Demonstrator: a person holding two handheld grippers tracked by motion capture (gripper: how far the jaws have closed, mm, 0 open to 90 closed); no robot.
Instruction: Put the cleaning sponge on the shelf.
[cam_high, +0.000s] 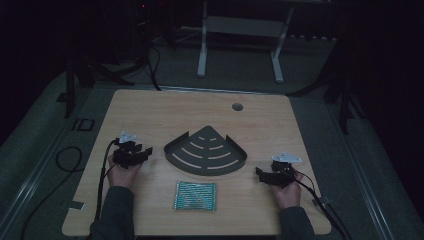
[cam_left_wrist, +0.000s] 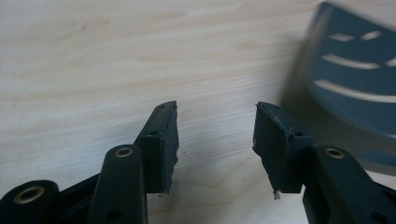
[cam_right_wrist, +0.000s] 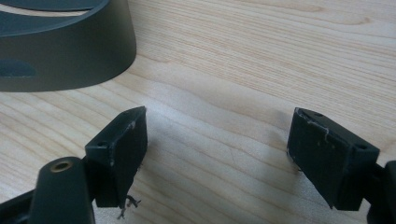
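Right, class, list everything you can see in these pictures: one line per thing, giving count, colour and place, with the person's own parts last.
Table: one, light wood, fills the middle of the high view.
Corner shelf: one, dark grey, fan-shaped with slots, at the table's centre.
Cloth: one, teal with a fine pattern, flat on the table, just nearer the person than the shelf.
Hole: one, round, dark, near the table's far edge.
Frame: one, pale grey, on the floor beyond the table.
Left gripper: one, black, open, left of the shelf.
Right gripper: one, black, open, right of the shelf.
Hands: two, each holding a gripper, at the near edge.
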